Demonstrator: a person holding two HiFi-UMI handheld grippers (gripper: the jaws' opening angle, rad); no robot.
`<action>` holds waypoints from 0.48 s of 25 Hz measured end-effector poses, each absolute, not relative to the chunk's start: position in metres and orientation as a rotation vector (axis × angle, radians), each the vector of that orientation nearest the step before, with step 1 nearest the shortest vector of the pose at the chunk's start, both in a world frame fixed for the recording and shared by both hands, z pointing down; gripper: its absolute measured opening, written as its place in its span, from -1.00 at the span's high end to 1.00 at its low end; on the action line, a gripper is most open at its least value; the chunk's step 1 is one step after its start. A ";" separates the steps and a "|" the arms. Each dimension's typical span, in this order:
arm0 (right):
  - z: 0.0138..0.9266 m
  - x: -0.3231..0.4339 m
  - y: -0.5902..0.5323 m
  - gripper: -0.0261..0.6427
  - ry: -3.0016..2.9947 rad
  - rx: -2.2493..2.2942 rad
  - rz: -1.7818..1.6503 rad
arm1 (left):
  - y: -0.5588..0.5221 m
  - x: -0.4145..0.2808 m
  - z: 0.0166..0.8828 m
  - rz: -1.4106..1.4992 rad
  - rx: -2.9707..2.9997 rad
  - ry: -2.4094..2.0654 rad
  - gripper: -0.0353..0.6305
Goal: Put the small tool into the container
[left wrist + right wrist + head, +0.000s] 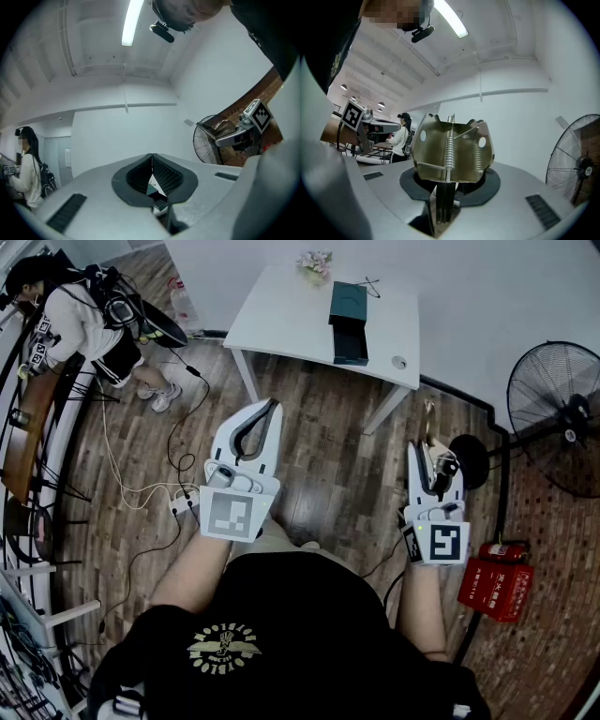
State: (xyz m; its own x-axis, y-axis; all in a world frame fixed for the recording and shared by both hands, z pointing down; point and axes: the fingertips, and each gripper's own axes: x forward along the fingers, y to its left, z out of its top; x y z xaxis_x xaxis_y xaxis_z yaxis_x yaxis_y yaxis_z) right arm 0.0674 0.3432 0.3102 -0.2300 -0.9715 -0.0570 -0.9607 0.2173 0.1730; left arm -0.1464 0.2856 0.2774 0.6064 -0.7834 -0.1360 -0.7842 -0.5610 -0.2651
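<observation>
Head view | your left gripper (273,406): jaws meet at the tips, nothing held, short of the white table (281,326) | container (348,317): dark teal box on that table | small tool (452,150): brass-coloured spring clamp, coil spring down its middle, upright | your right gripper (444,190): jaws clamped on its dark lower end, off the table's right corner.
</observation>
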 end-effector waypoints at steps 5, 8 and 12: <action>0.311 0.077 0.341 0.60 -2.373 1.965 -0.271 | 0.284 -0.132 0.280 -0.023 -2.505 1.254 0.87; 0.314 0.078 0.333 0.60 -2.328 1.986 -0.316 | 0.277 -0.125 0.277 0.006 -2.480 1.249 0.87; 0.323 0.073 0.330 0.60 -2.310 1.991 -0.321 | 0.275 -0.114 0.291 0.040 -2.526 1.239 0.87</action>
